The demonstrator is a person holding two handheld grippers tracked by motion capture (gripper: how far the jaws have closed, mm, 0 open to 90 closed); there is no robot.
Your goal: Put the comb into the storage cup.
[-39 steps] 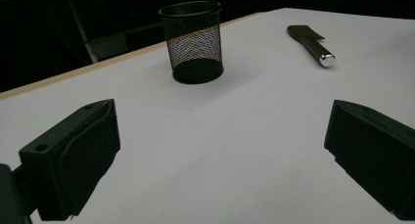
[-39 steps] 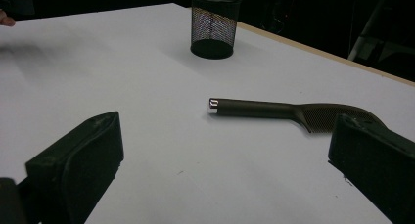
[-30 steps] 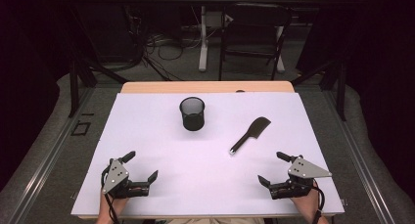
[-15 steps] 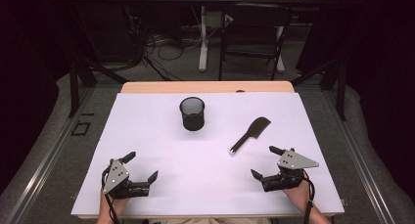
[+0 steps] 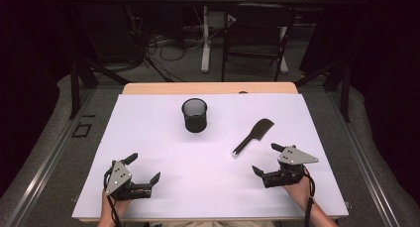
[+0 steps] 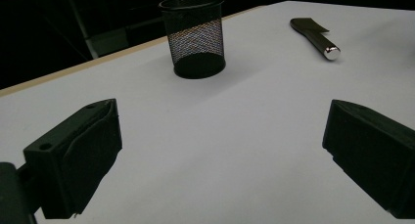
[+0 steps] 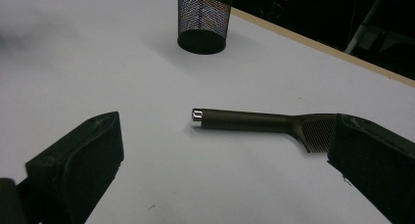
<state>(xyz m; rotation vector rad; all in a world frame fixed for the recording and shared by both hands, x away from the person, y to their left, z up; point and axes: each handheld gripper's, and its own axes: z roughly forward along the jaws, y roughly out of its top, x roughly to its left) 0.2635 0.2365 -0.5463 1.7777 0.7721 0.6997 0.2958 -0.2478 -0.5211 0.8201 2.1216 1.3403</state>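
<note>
**A:** Black mesh cup (image 5: 194, 115) — upright at the middle of the white table (image 5: 148, 138), toward the far edge. Its interior cannot be seen. Confirm the position of the work item.

**B:** The black comb (image 5: 251, 137) lies flat on the table, to the right of the cup and well apart from it. Its metal-capped handle end points toward the person; the toothed head points away. In the right gripper view the comb (image 7: 264, 122) sits just ahead of the jaws, crosswise to them.

**A:** State of the tongs?

**B:** The right gripper (image 5: 265, 160) is spread wide, near the handle end but not touching it. The left gripper (image 5: 144, 168) is also wide apart and carries nothing; it rests low at the near left, well apart from both items.

**A:** Progress?

**B:** Judged as the opening stage — nothing is grasped and the comb has not been lifted. Remaining, as far as can be judged: close the right jaws on the handle, lift, and probably place the comb in the cup.
</note>
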